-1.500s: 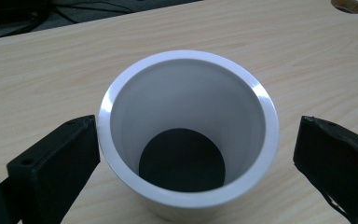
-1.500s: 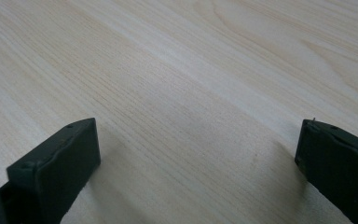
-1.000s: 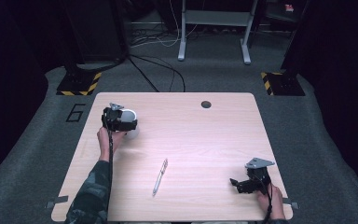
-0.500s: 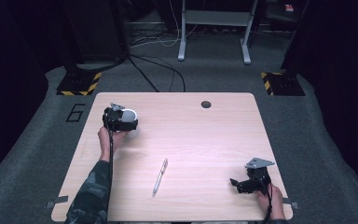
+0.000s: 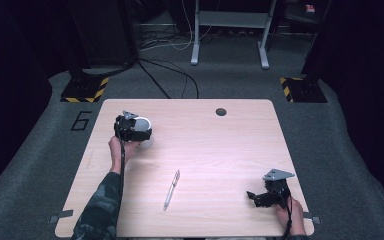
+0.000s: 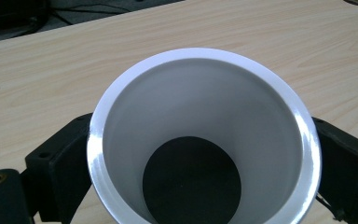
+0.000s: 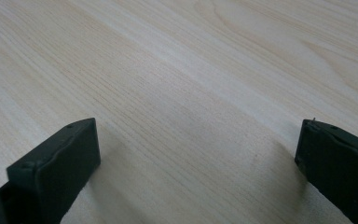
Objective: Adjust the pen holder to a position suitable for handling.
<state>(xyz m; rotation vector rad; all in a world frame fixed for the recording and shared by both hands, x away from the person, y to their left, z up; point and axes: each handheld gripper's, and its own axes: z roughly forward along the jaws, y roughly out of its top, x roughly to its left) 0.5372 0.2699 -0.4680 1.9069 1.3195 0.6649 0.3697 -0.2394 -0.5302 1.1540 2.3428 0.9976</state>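
Observation:
A white cup (image 5: 145,123) sits near the table's far left with my left gripper (image 5: 139,133) shut on it. In the left gripper view the cup's (image 6: 200,60) mouth faces the camera, its bottom is dark, and the left gripper (image 6: 205,140) has one black jaw pressed on each side of its wall. A silver pen (image 5: 171,189) lies alone near the middle front of the table. At the front right my right gripper (image 5: 254,196) rests low over bare wood. Its jaws stand wide apart in the right gripper view, the right gripper (image 7: 196,140) holding nothing.
The light wooden table (image 5: 240,150) has a round cable hole (image 5: 221,111) near its far edge. Beyond it are grey carpet, cables, a metal desk frame (image 5: 230,30) and yellow-black striped bases (image 5: 82,90).

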